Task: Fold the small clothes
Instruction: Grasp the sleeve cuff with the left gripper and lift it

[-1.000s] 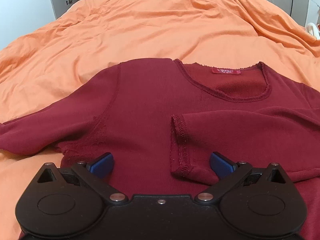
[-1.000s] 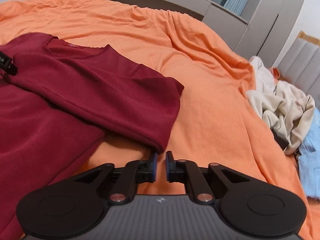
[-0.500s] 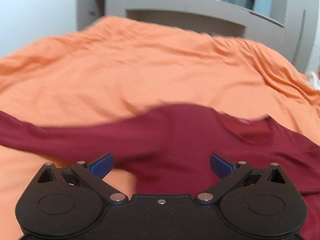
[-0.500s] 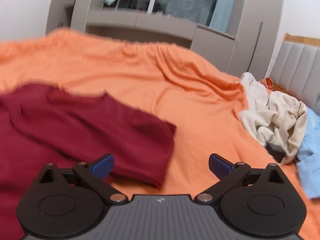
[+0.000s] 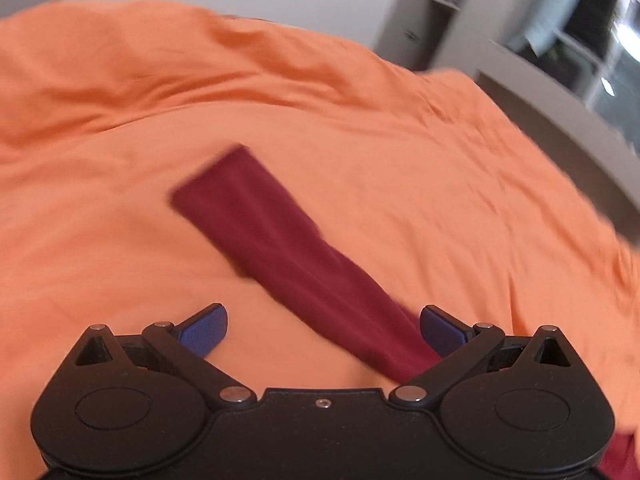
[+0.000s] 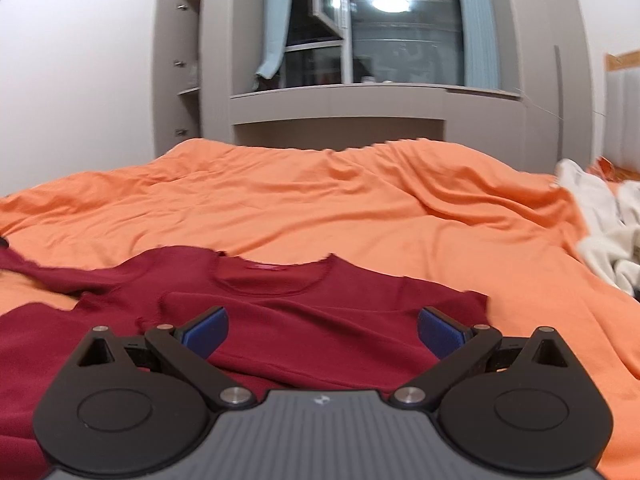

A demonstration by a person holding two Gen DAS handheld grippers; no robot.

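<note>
Orange bedding [image 6: 360, 216] covers the bed under a grey cupboard wall with a dark window. On it lies the maroon top [image 6: 304, 320], neckline towards twelve o'clock in the right view, one sleeve laid across its chest.

The coming move, as I judge it, turns on the other sleeve [image 5: 276, 236]. In the left view it lies stretched flat on the bedding, its long axis running from the cuff at about ten o'clock down to about four o'clock, where it passes just beside the right-hand pad and slips under the frame. The left claw [image 5: 323, 330] hangs over it with jaws wide apart and nothing between the pads — plainly the nearer of the two. A grasp would want the cuff end, up and to the left of the claw.

The right claw [image 6: 322, 332] has just been opening and stands fully apart over the top's body, clamped on nothing.

Motion blurs the left view — the cuff edge is soft. The claw frame hides where the sleeve joins the body. The top's hem lies beneath the right claw, unseen, and a pale heap of clothes [image 6: 600, 232] at three o'clock is cut off by the edge.
</note>
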